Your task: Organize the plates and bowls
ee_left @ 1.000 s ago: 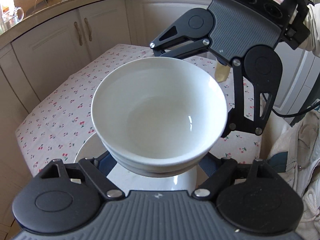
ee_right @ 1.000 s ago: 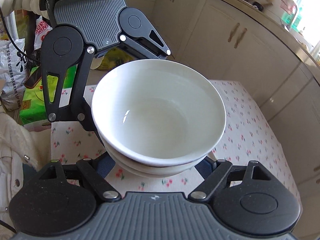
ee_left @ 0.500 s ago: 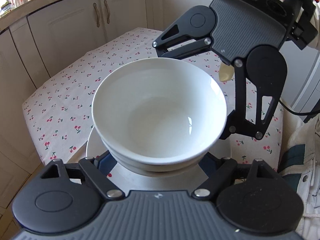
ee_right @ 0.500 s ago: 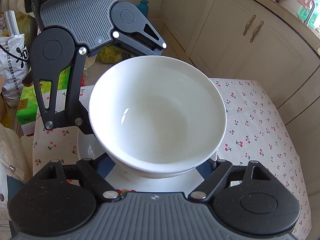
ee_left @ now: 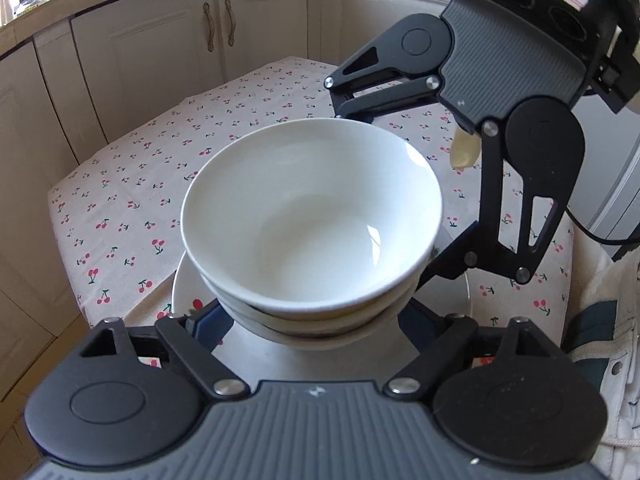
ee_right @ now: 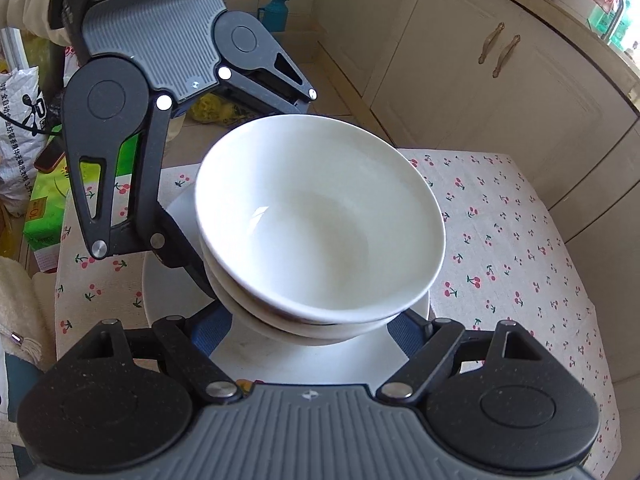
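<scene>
A stack of white bowls (ee_left: 312,220) is held between my two grippers from opposite sides, just above a white plate (ee_left: 182,284) with a cherry print. In the left wrist view my left gripper (ee_left: 316,320) is closed around the stack's near underside, and my right gripper (ee_left: 384,200) comes in from the far right. In the right wrist view the stack (ee_right: 320,216) sits in my right gripper (ee_right: 316,328), over the plate (ee_right: 168,280), with my left gripper (ee_right: 244,184) opposite. The fingertips are hidden under the bowls.
The plate lies on a table with a cherry-print cloth (ee_left: 160,184) (ee_right: 512,240). Cream cabinets (ee_left: 160,64) stand behind it. A green box (ee_right: 44,208) and a bag (ee_right: 20,120) sit on the floor past the table's far end.
Both grippers have lowered the bowl stack toward the table. The plate now shows right beneath the stack.
</scene>
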{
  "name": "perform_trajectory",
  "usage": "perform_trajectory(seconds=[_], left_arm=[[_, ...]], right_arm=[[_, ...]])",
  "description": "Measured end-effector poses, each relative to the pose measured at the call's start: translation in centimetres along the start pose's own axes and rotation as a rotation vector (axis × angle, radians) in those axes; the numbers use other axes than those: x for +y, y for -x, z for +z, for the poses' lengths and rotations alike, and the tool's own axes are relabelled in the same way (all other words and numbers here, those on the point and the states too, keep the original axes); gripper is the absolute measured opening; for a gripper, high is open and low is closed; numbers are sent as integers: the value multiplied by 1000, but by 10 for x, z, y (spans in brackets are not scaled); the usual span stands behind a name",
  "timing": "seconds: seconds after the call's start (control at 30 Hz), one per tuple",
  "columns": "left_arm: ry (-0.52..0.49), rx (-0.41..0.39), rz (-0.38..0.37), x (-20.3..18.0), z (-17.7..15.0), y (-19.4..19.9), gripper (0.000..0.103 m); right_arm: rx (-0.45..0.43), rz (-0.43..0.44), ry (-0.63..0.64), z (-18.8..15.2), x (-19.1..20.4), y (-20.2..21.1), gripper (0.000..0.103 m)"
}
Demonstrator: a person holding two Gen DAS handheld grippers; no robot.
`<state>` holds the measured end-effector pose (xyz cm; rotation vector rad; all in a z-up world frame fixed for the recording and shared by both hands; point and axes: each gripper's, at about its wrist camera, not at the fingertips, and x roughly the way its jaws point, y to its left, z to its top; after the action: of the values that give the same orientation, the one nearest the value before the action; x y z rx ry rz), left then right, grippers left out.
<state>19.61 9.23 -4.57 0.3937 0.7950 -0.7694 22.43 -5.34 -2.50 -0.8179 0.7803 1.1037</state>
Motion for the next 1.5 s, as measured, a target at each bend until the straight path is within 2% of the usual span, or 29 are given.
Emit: perform_trajectory(seconds=[0.1,0.2,0.37,0.47,0.6,0.73,0.8,0.87,0.93,1.07,1.2,1.5], left_arm=[[9,-5,21,-7,-3,5,92],[12,-31,83,-17,-9,17,97],[76,-104,188,-37,-18,43,101],[136,-175,272,-56,-21,59,102],[248,-273,409,-89,-20,74,102],[365,-271,513,-120,-10,80,102],[435,-249,561,-133,-3,83,102],[482,-238,607,-145,1,85,102],[502,-253,615,-157,1,88,102],[544,-273,569,-170,-1,96,102],[589,-281,570,-180,2,101,102],[617,-243,626,-183,4,97,102]], right_arm=[[-5,-6,-18,-2,2,1,91],[-29,-17,-47,-8,6,11,101],[-57,-122,-127,-21,17,36,103],[-59,-233,-266,-30,24,52,103],[-74,-371,-537,-46,35,73,103],[-82,-512,-769,-66,52,88,103],[-93,-567,-830,-75,66,96,103],[-111,-585,-883,-85,79,108,103],[-133,-590,-920,-93,89,117,103],[-145,-630,-931,-102,108,134,103],[-181,-634,-968,-109,116,146,103],[-210,-660,-961,-106,123,154,103]])
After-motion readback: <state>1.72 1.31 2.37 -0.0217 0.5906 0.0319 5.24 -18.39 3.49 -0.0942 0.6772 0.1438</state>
